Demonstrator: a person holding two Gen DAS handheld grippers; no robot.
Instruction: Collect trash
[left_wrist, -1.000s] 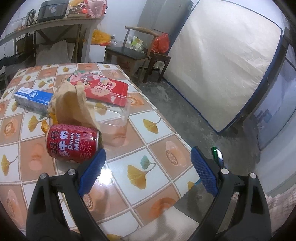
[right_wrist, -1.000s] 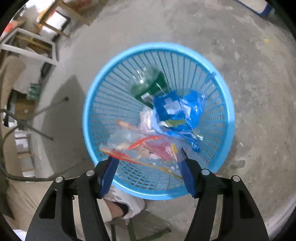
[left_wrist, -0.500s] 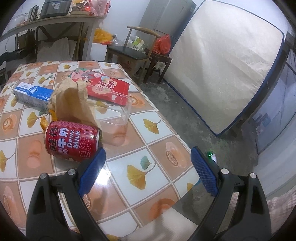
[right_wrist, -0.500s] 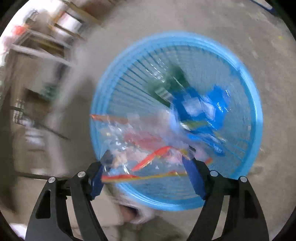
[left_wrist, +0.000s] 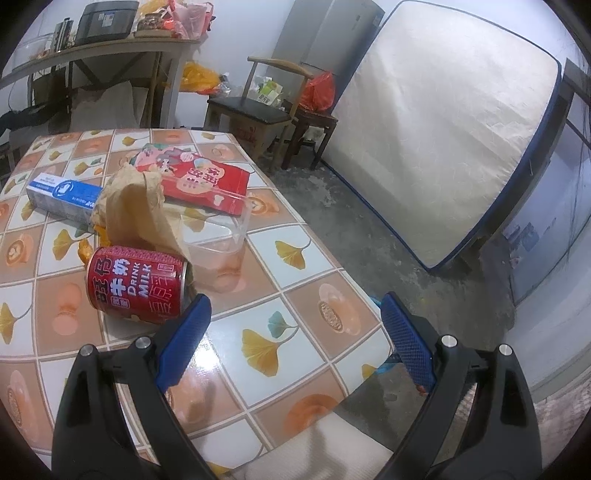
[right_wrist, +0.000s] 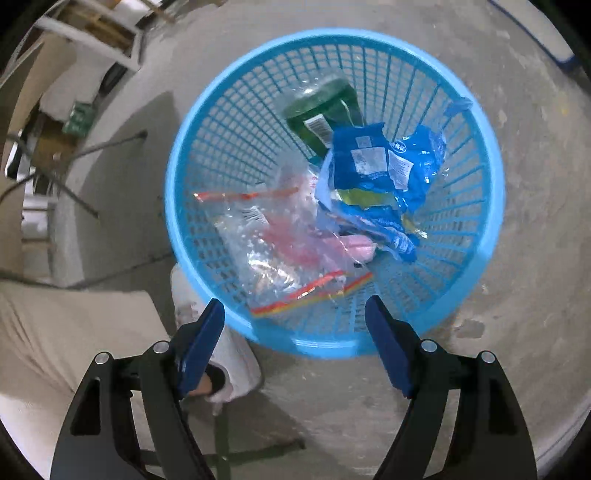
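The right gripper (right_wrist: 293, 332) has just been opening and now stands spread and empty, the clear bag (right_wrist: 284, 240) dropped into the blue basket (right_wrist: 491, 221); the left gripper (left_wrist: 295, 328) hangs spread beside the red can (left_wrist: 136, 282), lying sideways on the table (left_wrist: 303, 350).

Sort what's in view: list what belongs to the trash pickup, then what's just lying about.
Part of the job:
red milk drink can
crumpled brown paper bag
clear plastic tub
red snack pouch
blue-and-white box
blue basket, already holding a clear zip bag, a blue wrapper and a green bottle

Just lying about:
mattress
wooden chair
cluttered side table
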